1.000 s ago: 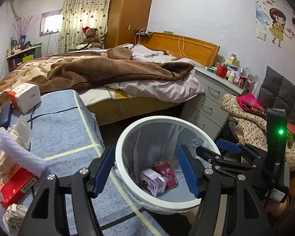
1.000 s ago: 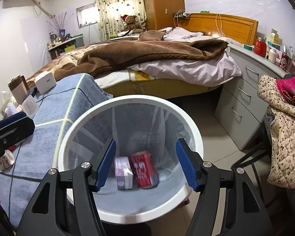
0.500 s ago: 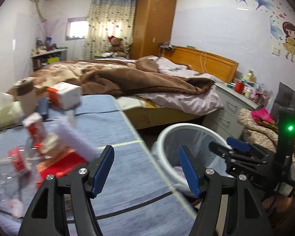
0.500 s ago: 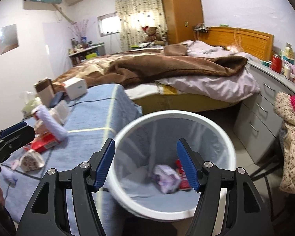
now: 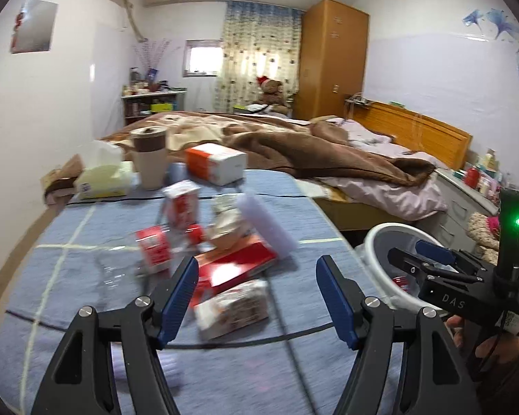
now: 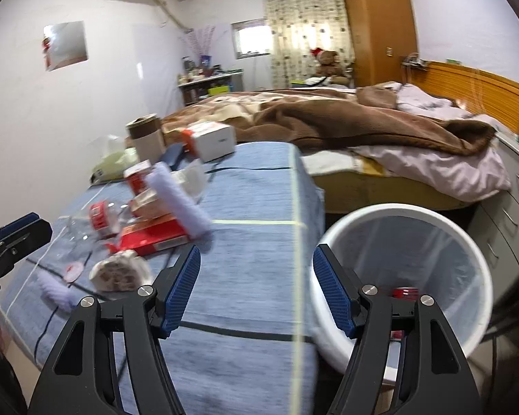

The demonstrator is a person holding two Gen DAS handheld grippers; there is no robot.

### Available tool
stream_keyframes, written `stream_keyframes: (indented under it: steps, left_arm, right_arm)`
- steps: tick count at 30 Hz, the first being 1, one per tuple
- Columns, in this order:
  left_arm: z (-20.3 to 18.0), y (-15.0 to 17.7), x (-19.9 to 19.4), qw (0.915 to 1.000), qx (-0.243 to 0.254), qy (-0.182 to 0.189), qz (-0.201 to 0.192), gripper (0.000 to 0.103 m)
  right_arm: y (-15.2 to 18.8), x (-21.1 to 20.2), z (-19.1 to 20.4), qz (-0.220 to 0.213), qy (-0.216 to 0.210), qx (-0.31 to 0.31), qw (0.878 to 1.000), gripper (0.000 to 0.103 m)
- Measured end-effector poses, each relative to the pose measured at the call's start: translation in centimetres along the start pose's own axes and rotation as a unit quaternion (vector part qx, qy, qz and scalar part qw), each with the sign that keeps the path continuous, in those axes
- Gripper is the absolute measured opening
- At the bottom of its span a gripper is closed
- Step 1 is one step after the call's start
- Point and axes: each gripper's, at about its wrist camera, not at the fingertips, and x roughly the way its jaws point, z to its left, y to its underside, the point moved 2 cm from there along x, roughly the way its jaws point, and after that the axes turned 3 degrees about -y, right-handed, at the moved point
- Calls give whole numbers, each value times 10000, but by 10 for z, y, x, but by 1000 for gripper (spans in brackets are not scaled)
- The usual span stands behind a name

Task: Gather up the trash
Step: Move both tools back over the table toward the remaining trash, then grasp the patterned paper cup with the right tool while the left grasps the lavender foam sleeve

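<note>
Both grippers swung off the bin and back toward the table since a second ago, so the clutter now sits ahead of the left gripper [image 5: 256, 288]. Its fingers are spread wide, holding nothing, with a crumpled wrapper [image 5: 231, 307] right between the tips, probably the next grab. Further right, the right gripper [image 6: 256, 288] is spread and empty too, table [image 6: 259, 207] ahead and white bin [image 6: 474, 252] just off its right finger, parked close for easy drops
</note>
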Motion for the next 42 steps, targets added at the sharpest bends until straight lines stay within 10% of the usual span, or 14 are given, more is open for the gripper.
stream_keyframes:
  steps: [20,42]
  left_arm:
    - [105,66,-6,9932,-507,-670,803,74]
    - [134,72,29,9832,-1204,-283,1344,79]
  right_arm:
    - [8,35,96,423,-1057,-944,9890,69]
    - [37,58,125,1515,-1843,-2197,9460,69]
